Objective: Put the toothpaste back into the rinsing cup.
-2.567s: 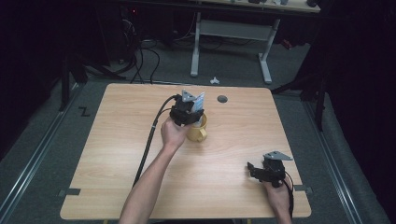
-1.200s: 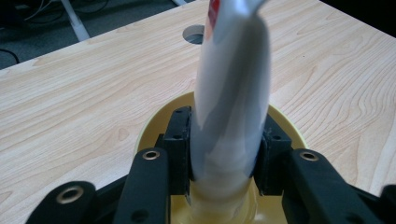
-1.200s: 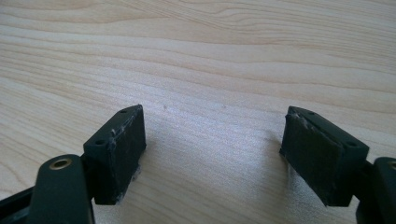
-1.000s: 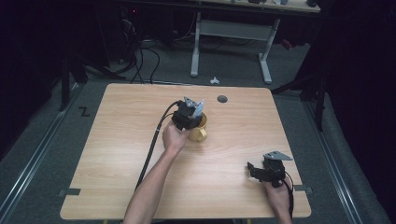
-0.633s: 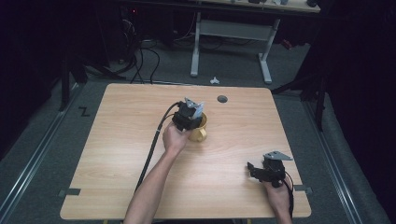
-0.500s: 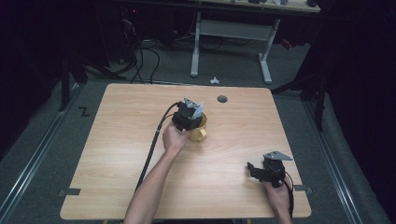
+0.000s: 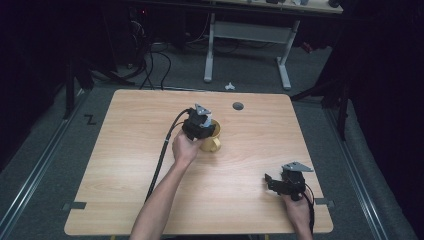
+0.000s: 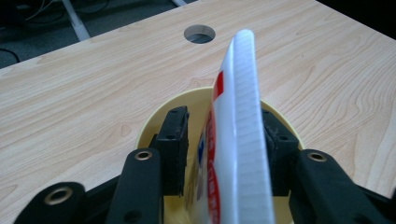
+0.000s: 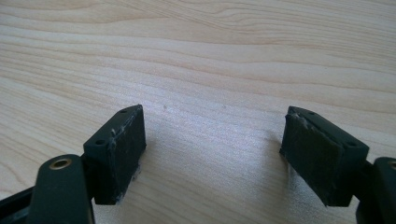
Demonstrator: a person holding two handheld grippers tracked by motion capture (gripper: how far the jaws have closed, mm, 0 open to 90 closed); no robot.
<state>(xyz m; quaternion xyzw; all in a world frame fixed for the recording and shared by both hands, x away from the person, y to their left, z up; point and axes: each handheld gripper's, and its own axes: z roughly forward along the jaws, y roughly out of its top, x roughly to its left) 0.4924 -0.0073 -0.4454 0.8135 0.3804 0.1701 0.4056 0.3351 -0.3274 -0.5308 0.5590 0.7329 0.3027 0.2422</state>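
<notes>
Left gripper stood over a yellow cup near the desk centre, toward the far edge; its jaws had just been opening, a white packet upright between them inside the cup, one pad clear of it. Right gripper lay near the right near corner, jaws apart, nothing between.

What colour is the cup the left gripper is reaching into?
Yellow. The cup shows best in the high view; its rim curves around the jaws in the left gripper view.
</notes>
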